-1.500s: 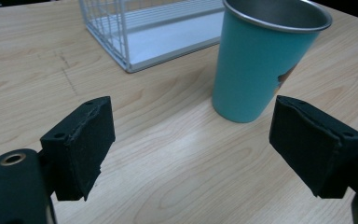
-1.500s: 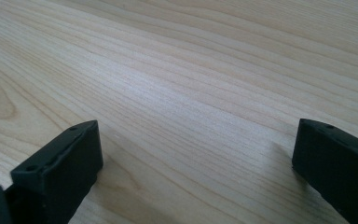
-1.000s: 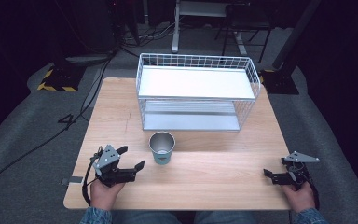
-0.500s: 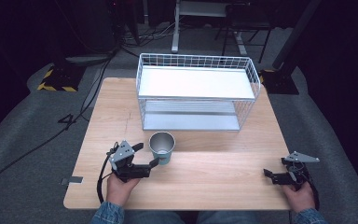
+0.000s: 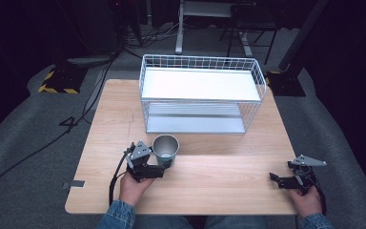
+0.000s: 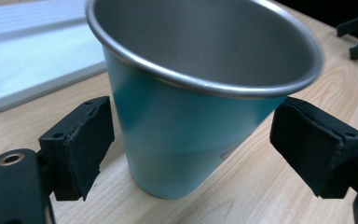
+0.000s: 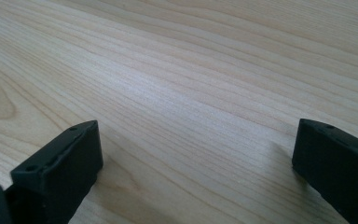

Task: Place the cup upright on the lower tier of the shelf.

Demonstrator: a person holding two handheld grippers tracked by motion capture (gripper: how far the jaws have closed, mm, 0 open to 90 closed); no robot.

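Teal metal cup (image 6: 191, 116) between open left gripper (image 6: 191, 149) pads, untouched, right gripper (image 7: 196, 158) wide over bare wood.

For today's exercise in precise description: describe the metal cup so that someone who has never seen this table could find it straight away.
Start at the white wire shelf rack standing at the far side of the wooden table. In front of its left half, nearer the person, stands a teal metal cup with a bare steel rim, upright and empty. It is the only vessel on the table, and it sits between the open jaws of the left tool.

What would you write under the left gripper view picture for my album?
Left gripper with open jaws on either side of a teal metal cup standing on the wooden table.
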